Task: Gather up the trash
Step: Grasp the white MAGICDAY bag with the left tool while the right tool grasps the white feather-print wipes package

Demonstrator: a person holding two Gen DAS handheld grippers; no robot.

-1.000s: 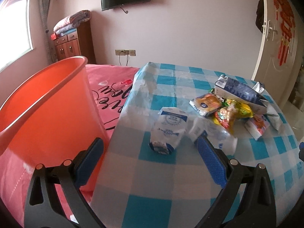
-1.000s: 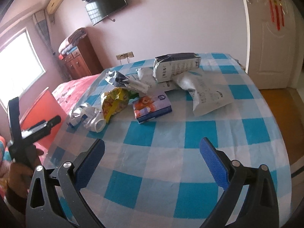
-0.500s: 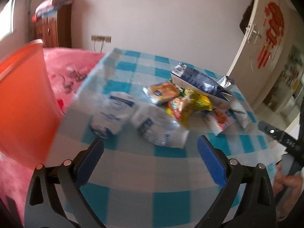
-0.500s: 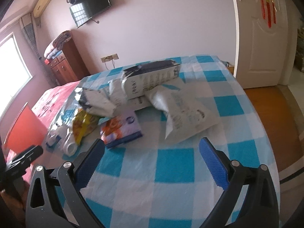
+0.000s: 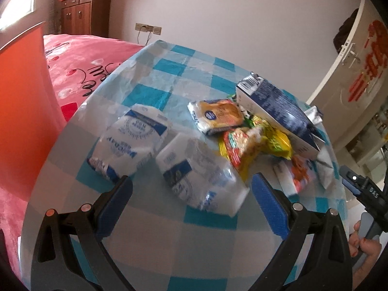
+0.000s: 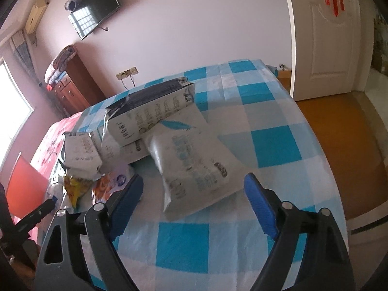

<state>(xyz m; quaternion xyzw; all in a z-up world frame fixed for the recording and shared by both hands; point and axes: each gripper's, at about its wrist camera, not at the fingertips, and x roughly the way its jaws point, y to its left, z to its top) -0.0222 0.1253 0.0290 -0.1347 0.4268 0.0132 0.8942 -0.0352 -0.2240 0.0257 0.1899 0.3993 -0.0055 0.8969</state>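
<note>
Wrappers lie piled on a blue-checked table (image 5: pixel 150 240). My left gripper (image 5: pixel 191 198) is open and empty, its jaws on either side of a white-and-blue packet (image 5: pixel 196 177). A second white-and-blue packet (image 5: pixel 131 143) lies to its left. Behind are a yellow snack pack (image 5: pixel 217 115), a yellow-green wrapper (image 5: pixel 254 145) and a dark carton (image 5: pixel 276 109). My right gripper (image 6: pixel 194 194) is open and empty, just before a large grey pouch (image 6: pixel 194 162). The carton (image 6: pixel 150 114) lies behind the pouch.
An orange bin (image 5: pixel 21 101) stands left of the table, also seen in the right wrist view (image 6: pixel 24 189). A pink bed (image 5: pixel 84 60) lies beyond it. A white door (image 6: pixel 327 36) and wooden floor (image 6: pixel 339 133) are to the right of the table.
My left gripper swung right from the bin and closed in on the white packets. My right gripper moved forward to the grey pouch. Both stayed open.
</note>
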